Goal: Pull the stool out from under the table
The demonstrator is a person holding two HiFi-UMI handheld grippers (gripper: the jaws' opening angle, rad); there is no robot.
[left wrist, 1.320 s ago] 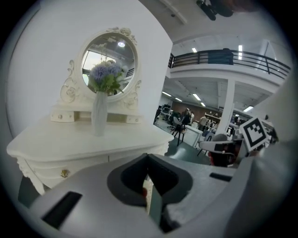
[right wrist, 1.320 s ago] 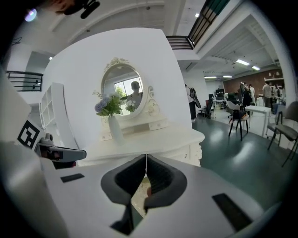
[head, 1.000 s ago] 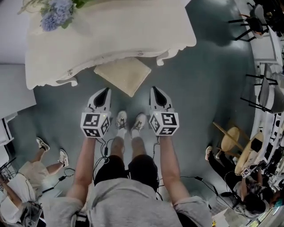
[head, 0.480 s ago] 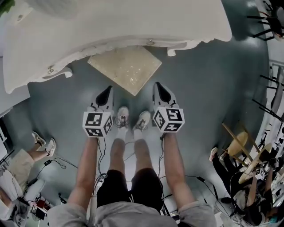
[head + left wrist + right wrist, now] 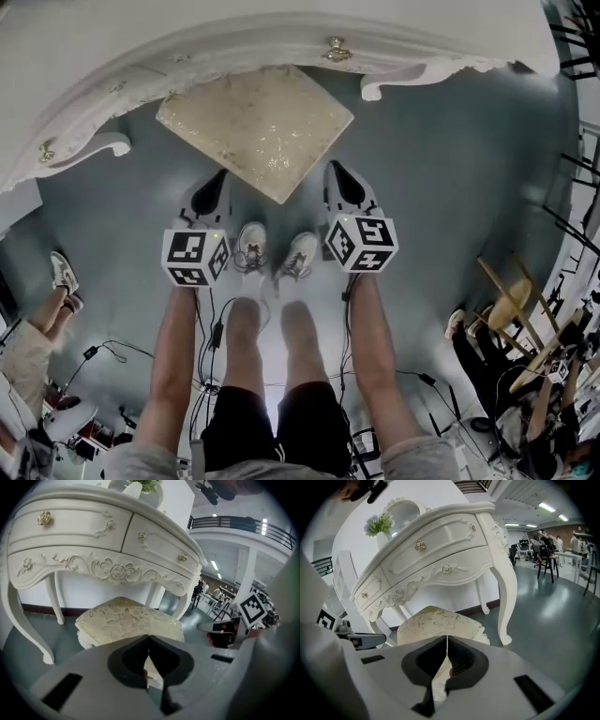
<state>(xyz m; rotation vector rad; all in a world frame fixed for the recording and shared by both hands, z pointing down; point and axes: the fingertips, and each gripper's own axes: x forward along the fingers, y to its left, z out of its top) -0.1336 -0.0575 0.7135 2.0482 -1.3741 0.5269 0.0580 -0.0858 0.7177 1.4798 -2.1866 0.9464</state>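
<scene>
A stool [image 5: 255, 127] with a cream floral cushion stands partly under the white ornate dressing table [image 5: 187, 47], one corner pointing toward me. The stool [image 5: 129, 620] fills the middle of the left gripper view, and the same stool [image 5: 438, 623] sits below the table's drawers [image 5: 436, 550] in the right gripper view. My left gripper [image 5: 217, 180] hangs shut and empty just left of the stool's near corner. My right gripper [image 5: 338, 173] hangs shut and empty just right of it. Neither touches the stool.
My own feet [image 5: 272, 255] stand between the grippers on the grey-green floor. Curved table legs [image 5: 398, 80] flank the stool. A seated person's legs [image 5: 52, 291] are at the left; wooden stools [image 5: 506, 305] and cables lie at the right.
Both grippers have sunk toward the floor together, still shut. The stool and table edge now look larger and closer, as the view has dropped with them.
</scene>
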